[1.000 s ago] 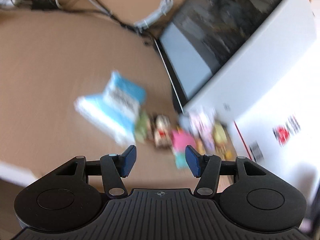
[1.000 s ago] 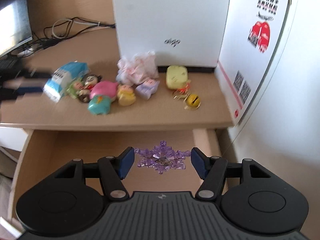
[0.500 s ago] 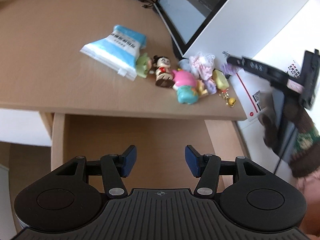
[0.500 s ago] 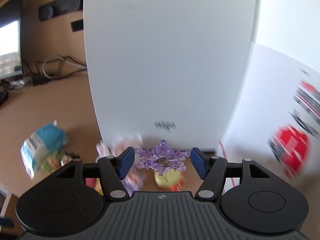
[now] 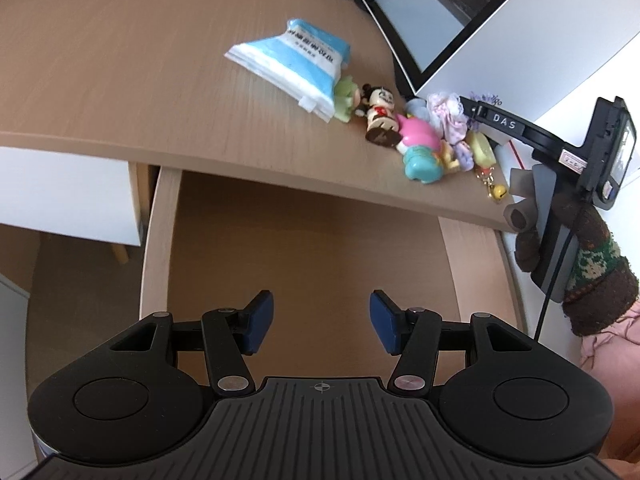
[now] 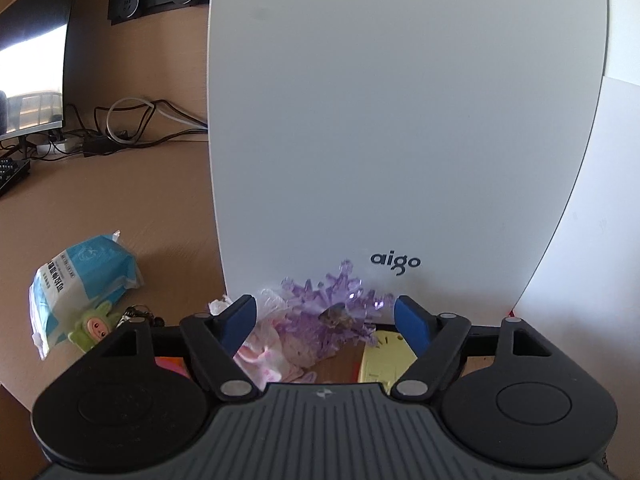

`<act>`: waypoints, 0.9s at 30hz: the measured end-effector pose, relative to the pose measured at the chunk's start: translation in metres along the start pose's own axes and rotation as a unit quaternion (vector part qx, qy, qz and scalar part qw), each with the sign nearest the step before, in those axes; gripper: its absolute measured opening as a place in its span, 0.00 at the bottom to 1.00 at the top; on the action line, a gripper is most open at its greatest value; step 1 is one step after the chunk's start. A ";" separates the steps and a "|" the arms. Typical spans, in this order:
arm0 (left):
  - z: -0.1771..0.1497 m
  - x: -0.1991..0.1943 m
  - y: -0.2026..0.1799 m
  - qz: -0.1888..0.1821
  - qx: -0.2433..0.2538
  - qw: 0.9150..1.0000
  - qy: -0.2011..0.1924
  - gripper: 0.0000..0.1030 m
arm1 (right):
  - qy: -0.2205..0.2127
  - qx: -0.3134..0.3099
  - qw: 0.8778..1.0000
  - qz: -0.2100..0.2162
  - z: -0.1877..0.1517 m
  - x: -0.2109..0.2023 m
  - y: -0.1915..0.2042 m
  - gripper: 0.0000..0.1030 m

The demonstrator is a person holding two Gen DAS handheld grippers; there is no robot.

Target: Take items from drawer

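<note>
Seemingly nearly done: drawer (image 5: 304, 240) looks bare, toys crowd the counter (image 5: 120, 92), purple snowflake (image 6: 332, 308) between wide right fingers (image 6: 412, 324), left fingers (image 5: 260, 320) wide, empty

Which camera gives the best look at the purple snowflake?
The right wrist view: the purple snowflake sits close between the open fingers of the right hand-held gripper, over the desk toys. The left wrist view shows only a distant purple sliver.

Drawer (image 5: 312, 248) clear; toys (image 5: 420, 140) crowding desktop.
</note>
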State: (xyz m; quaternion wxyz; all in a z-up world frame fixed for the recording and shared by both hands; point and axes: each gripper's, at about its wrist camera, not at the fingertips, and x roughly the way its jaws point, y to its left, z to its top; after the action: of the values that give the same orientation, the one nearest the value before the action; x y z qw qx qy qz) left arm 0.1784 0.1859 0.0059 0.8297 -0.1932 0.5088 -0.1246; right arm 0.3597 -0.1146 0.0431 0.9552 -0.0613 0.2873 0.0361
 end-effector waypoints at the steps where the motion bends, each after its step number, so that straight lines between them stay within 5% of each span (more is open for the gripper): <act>1: 0.000 0.001 0.000 -0.001 0.000 1.000 0.002 0.56 | -0.001 0.000 1.000 -0.001 -0.001 -0.002 0.001 0.74; 6: -0.003 0.005 -0.005 -0.010 0.017 1.000 0.012 0.56 | 0.003 0.003 1.000 -0.007 -0.003 -0.019 0.003 0.76; 12: -0.001 0.009 -0.008 -0.022 0.046 0.999 0.014 0.56 | 0.059 0.039 0.997 -0.014 -0.016 -0.052 0.003 0.78; 19: -0.001 0.018 -0.013 -0.043 0.085 0.995 0.007 0.56 | 0.103 0.106 0.987 -0.061 -0.054 -0.111 0.015 0.78; 27: -0.023 0.013 -0.027 -0.048 0.087 0.995 -0.002 0.56 | 0.135 0.112 0.981 -0.081 -0.088 -0.161 0.021 0.78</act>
State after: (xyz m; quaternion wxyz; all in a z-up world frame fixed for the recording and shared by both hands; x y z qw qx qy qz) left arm 0.1632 0.1522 -0.0018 0.8375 -0.1450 0.4841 -0.2079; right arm 0.1754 -0.1115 0.0570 0.9084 0.0189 0.4096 -0.0821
